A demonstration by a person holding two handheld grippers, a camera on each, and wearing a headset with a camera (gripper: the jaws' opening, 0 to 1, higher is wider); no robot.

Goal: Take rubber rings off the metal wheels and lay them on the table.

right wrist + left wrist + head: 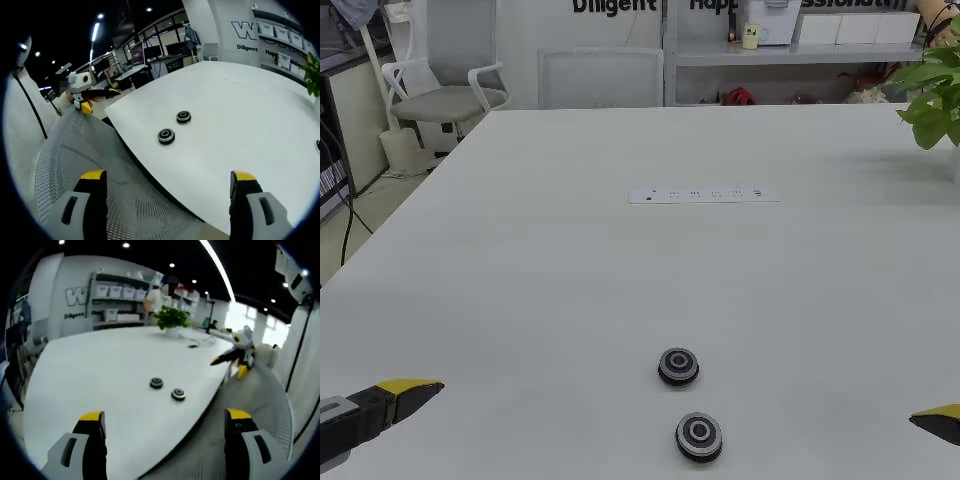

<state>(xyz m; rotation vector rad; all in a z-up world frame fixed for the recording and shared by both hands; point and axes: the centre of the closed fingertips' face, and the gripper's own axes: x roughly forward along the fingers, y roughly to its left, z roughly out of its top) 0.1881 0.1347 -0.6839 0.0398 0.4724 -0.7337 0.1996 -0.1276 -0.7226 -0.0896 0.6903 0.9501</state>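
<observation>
At the lower centre of the head view, the upper wheel (678, 366) and the lower wheel (699, 436) lie on the white table (620, 280), dark rubber rings (662, 370) on the 2. In their own views, the left gripper (165, 415) and right gripper (168, 175) have jaws wide apart, gripping nothing.

Bright ceiling lights (172, 265); fisheye edges warped, perhaps soft.

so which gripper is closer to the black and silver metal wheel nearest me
Right, slightly. The right gripper sits to the right of the near black and silver metal wheel; the left gripper sits farther off to its left.
</observation>
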